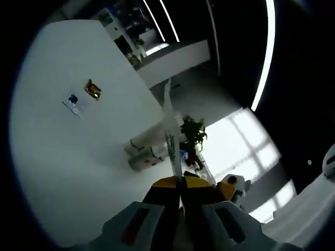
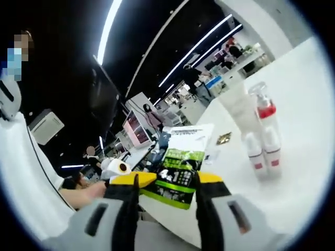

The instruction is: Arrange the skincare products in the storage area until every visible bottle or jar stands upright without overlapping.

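White desk [image 1: 78,157] runs ahead of my left hand-held gripper [image 1: 181,184], whose yellow-tipped jaws are pressed together on the near end of a thin clear strip [image 1: 168,117], probably a flat sachet seen edge-on; I can't tell exactly what it is. The strip rises straight up from the jaws. Beyond it and slightly left, two white tubes [image 1: 146,149] lie on their sides on the desk, touching one another. Just past the jaw tips to the right sits a small green plant [image 1: 192,132]. Far ahead on the left, well apart from the tubes, a small gold packet [image 1: 93,90] and a blue-and-clear sachet [image 1: 73,101] lie near each other.

My right hand-held gripper [image 2: 166,180] has its jaws spread around a green, white and black product box [image 2: 180,162], pinching it by its two sides; the box stands up between the yellow tips. To the right of that gripper, on the same desk [image 2: 303,172], a cluster of skincare items stands upright: a tall white tube [image 2: 236,107], a clear pump bottle with a red band [image 2: 264,107], and two small white bottles with pink labels [image 2: 264,151] side by side in front of them. A gold packet [image 2: 224,138] lies between the box and the bottles. A person's hand [image 2: 86,192] shows at the left.
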